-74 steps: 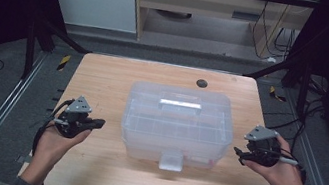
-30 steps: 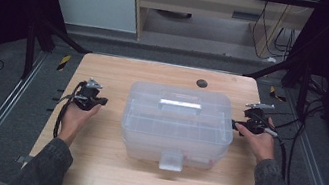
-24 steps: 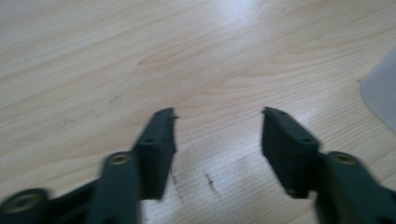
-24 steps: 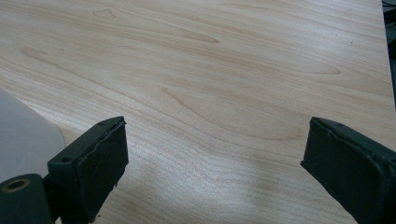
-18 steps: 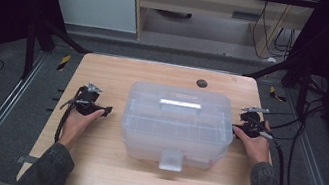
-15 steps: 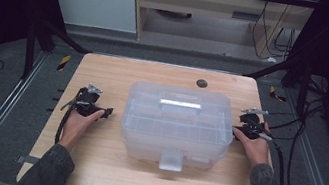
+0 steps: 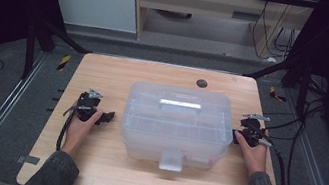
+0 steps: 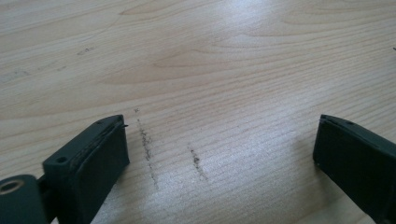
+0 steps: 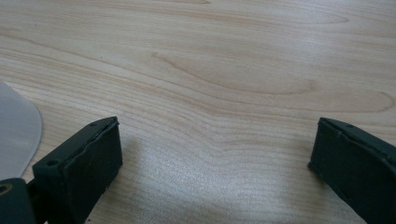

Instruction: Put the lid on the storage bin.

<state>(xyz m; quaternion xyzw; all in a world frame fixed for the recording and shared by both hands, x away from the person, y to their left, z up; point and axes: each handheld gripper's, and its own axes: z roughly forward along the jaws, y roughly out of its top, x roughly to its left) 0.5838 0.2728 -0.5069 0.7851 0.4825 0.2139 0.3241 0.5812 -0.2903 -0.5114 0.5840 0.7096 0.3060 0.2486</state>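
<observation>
Storage box (image 7: 175,123) sits closed mid-table (image 7: 88,171), untouched. Left hand-held gripper (image 7: 110,115) (jaws just widened, nothing between) and right hand-held gripper (image 7: 235,134), likewise gaping and empty, flank it. Gripping and lifting remain.

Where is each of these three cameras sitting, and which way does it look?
High view: above the person's side, looking forward and down on the wooden table and the clear plastic box; both forearms enter from below, with the left tongs and right tongs either side of the box.
Left gripper view: rides the left tongs, looking down at bare wood between two open black jaws.
Right gripper view: rides the right tongs, jaws open over wood, the box's edge at left.
Shared: all three show the tabletop.
</observation>
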